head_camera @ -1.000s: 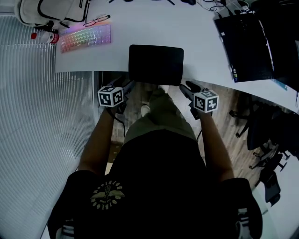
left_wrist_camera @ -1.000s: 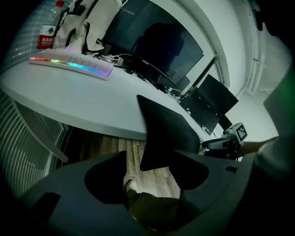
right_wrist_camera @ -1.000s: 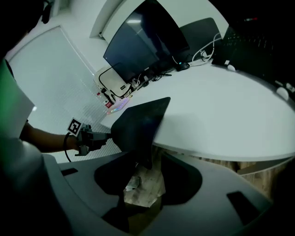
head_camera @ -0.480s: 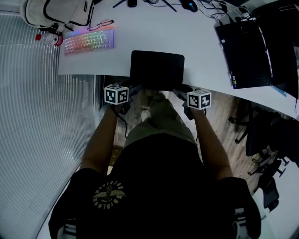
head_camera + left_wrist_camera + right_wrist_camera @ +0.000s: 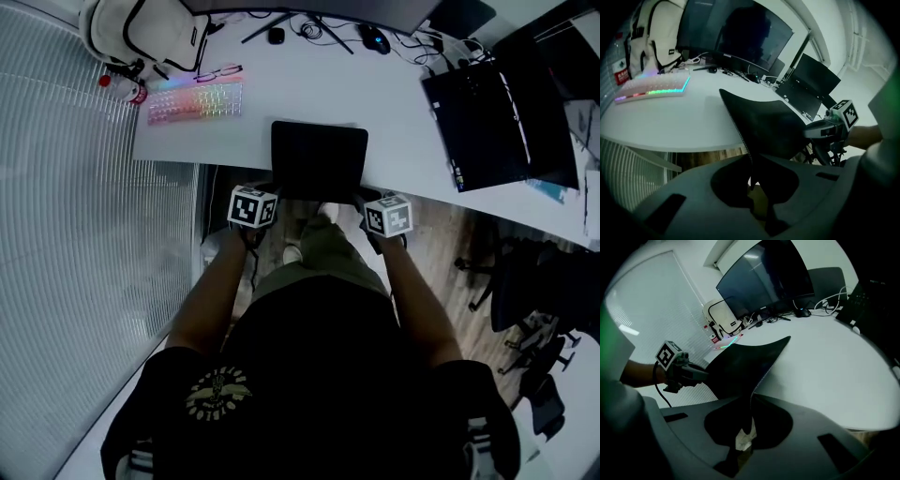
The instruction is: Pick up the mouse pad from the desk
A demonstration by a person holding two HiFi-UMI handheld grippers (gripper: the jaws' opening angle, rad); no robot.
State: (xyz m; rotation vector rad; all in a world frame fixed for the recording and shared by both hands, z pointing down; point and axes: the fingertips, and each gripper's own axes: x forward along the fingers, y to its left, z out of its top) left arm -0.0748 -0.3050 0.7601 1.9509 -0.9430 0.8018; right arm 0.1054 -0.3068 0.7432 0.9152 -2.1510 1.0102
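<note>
The black mouse pad lies on the white desk, its near edge hanging over the desk's front. My left gripper pinches the pad's near left corner and my right gripper the near right corner. Both sets of jaws have just been closing, with the pad's edge between them. In the left gripper view the pad rises from my shut left gripper and curves up off the desk. The right gripper view shows the pad running the same way out of my shut right gripper.
A lit keyboard, glasses, a red-capped bottle and a white backpack sit at the desk's left. A black laptop lies at the right, a mouse and cables at the back. Office chairs stand right.
Both grippers moved inward and forward from beside the pad's near corners onto its near edge. Their jaws went from open to shut on it.
</note>
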